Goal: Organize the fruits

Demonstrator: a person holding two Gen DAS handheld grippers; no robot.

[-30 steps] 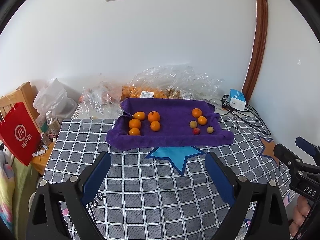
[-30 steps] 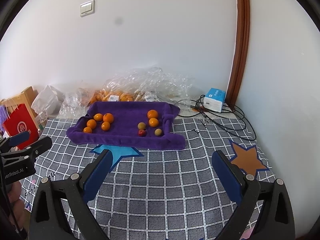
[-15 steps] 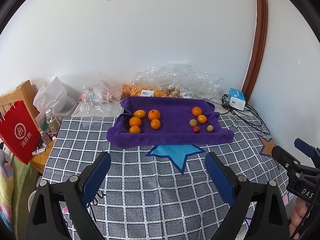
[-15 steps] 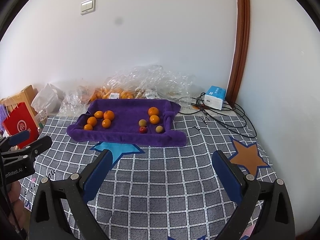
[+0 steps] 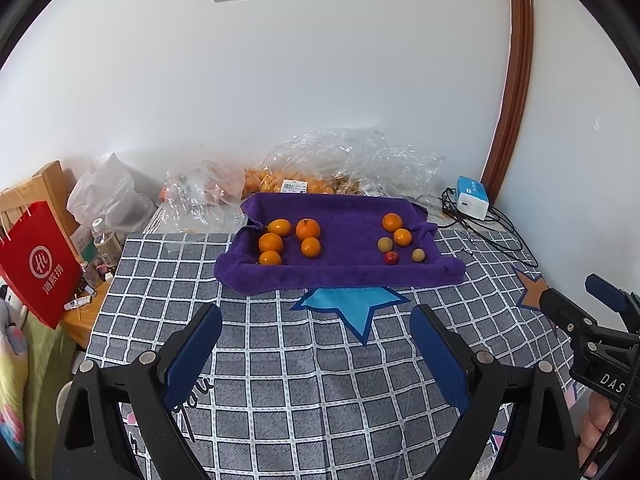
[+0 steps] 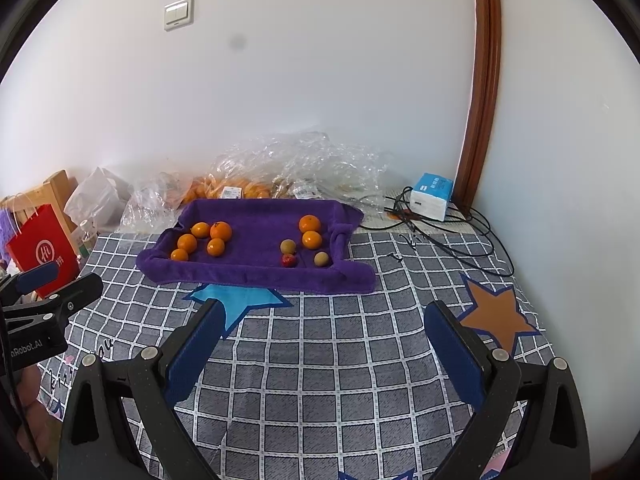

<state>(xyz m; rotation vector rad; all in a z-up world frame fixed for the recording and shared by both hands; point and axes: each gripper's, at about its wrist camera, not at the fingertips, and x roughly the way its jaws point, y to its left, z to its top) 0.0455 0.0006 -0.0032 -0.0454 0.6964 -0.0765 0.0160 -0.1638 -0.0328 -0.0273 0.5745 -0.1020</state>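
Left wrist view: our left gripper [image 5: 316, 322], fingers spread and holding nothing, hangs over the checked cloth [image 5: 280, 380], near the purple towel [image 5: 344, 272] bearing five oranges [image 5: 308, 229] at left. Right wrist view: our right gripper [image 6: 322, 320], likewise spread and unloaded, faces the towel's mixed fruits [image 6: 311, 239] at right.

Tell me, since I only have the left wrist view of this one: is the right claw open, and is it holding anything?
Observer: The right claw is open and empty. Its blue fingers are spread wide above the checked cloth.
Operator: What is printed on the cloth to its right? My view cuts it off.
Observer: A whole brown star, just beyond the claw's right finger.
Operator: Any lettering on the left claw's body?
Observer: Yes. The side of the left claw reads "nRobot.AI", with the start cut off at the frame edge.
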